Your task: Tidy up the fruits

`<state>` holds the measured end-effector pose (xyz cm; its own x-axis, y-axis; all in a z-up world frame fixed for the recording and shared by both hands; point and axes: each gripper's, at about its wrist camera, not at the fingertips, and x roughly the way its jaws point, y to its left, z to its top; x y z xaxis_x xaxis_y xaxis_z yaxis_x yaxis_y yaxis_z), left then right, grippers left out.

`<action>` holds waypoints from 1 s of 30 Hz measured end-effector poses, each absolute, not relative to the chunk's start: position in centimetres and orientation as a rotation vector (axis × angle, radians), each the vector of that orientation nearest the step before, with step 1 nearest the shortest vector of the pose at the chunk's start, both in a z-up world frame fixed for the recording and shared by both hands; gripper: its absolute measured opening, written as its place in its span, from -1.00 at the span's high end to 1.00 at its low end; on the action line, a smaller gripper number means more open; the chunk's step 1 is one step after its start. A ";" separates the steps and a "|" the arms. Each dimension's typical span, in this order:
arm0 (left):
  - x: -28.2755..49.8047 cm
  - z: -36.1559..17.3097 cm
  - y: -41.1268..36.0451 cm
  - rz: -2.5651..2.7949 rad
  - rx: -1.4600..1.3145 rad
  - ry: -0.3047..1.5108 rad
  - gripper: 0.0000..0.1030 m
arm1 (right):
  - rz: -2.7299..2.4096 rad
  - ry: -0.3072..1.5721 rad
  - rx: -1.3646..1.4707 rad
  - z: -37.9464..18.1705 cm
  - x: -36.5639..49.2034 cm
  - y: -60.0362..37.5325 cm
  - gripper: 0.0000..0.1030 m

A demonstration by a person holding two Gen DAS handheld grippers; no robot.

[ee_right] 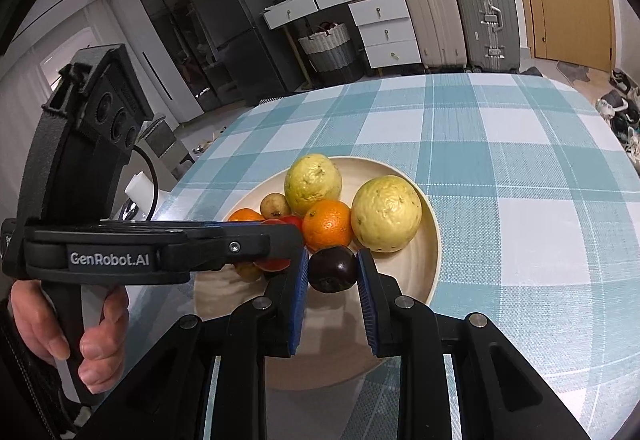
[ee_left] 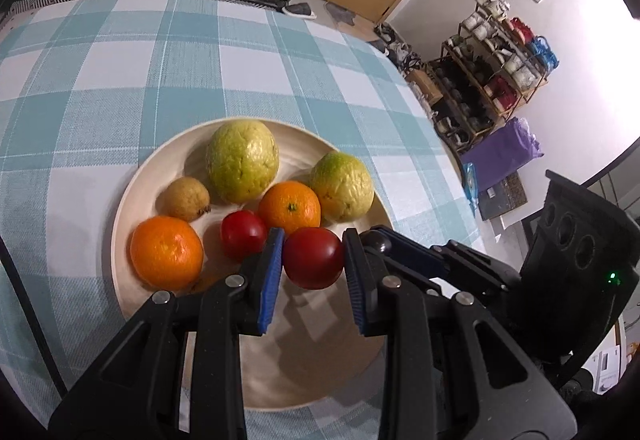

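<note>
Fruit is gathered on a pale round plate (ee_left: 132, 199) on the checked cloth: two bumpy yellow-green guavas (ee_left: 242, 159), two oranges (ee_left: 166, 252), a small brownish fruit (ee_left: 187, 197) and a glossy red tomato (ee_left: 243, 234) lying just left of the left fingers. A second red tomato (ee_left: 313, 258) is clamped between the blue pads of the left gripper (ee_left: 314, 260), while a dark purple, smooth round fruit (ee_right: 333, 268) is pinched between the pads of the right gripper (ee_right: 333, 272), both held over the plate's near part. "GenRobot.AI" (ee_right: 109, 259) is read in white on the left gripper's side in the right wrist view.
</note>
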<state>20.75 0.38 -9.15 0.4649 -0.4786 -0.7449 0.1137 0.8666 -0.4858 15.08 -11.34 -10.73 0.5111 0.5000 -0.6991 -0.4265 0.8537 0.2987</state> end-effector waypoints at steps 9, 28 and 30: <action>20.2 -7.5 1.1 -0.378 -0.428 0.972 0.46 | 0.538 0.835 0.148 -10.1 14.8 -12.5 -0.07; 15.5 -4.5 1.8 -0.261 -0.349 0.906 0.28 | 0.477 0.749 0.159 -6.9 11.3 -14.4 -0.33; 14.6 -4.0 1.7 -0.236 -0.326 0.887 -0.05 | 0.472 0.724 0.163 -6.4 10.8 -14.6 -0.41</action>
<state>14.64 1.72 -3.96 0.6108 -0.3342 -0.7178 0.0670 0.9252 -0.3736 10.79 -14.55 -6.37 0.6499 0.4685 -0.5984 -0.3578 0.8833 0.3030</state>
